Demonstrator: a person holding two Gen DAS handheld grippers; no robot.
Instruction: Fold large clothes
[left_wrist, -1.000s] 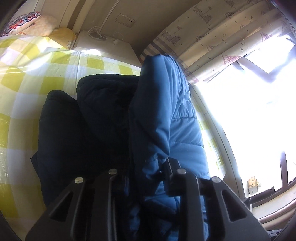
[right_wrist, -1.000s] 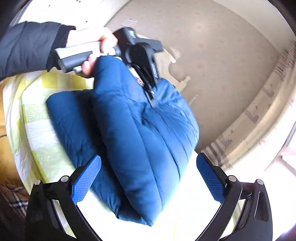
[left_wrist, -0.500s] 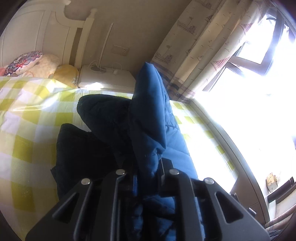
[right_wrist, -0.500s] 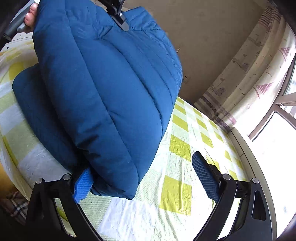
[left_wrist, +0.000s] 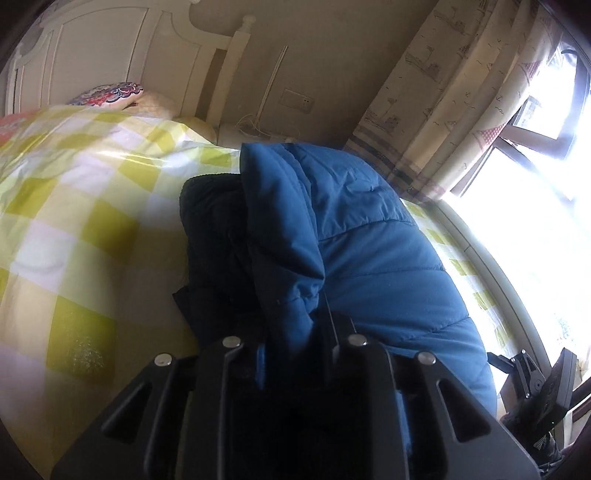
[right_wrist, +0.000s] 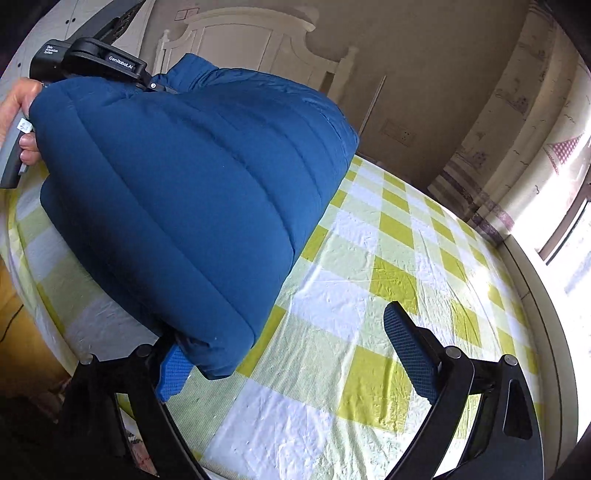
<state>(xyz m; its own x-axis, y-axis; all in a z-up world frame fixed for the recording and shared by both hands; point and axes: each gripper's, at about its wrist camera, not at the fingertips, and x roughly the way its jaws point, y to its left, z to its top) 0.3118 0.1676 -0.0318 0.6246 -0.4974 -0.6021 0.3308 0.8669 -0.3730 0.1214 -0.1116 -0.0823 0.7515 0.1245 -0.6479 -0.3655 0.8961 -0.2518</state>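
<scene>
A blue quilted jacket (left_wrist: 369, 240) with a dark lining (left_wrist: 214, 229) lies bunched on the yellow checked bed sheet (left_wrist: 74, 221). My left gripper (left_wrist: 295, 339) pinches a fold of its blue edge, and its jaws are opening slightly with the fabric still between them. In the right wrist view the jacket (right_wrist: 184, 184) hangs as a puffy mound from the left gripper (right_wrist: 151, 85), which a hand (right_wrist: 18, 110) holds at the upper left. My right gripper (right_wrist: 284, 332) stands open low over the sheet (right_wrist: 388, 280). The jacket's lower edge drapes over its left pad (right_wrist: 171, 373) without being pinched.
A white headboard (right_wrist: 240, 40) and a patterned pillow (left_wrist: 110, 92) are at the bed's far end, with a white nightstand (left_wrist: 240, 133) beside them. Patterned curtains (left_wrist: 461, 92) and a bright window (left_wrist: 535, 203) run along the right side of the bed.
The left gripper carried the held jacket edge across the bed, so the fold that stood upright now leans over. The jacket swung closer to the right gripper and covers its left finger.
</scene>
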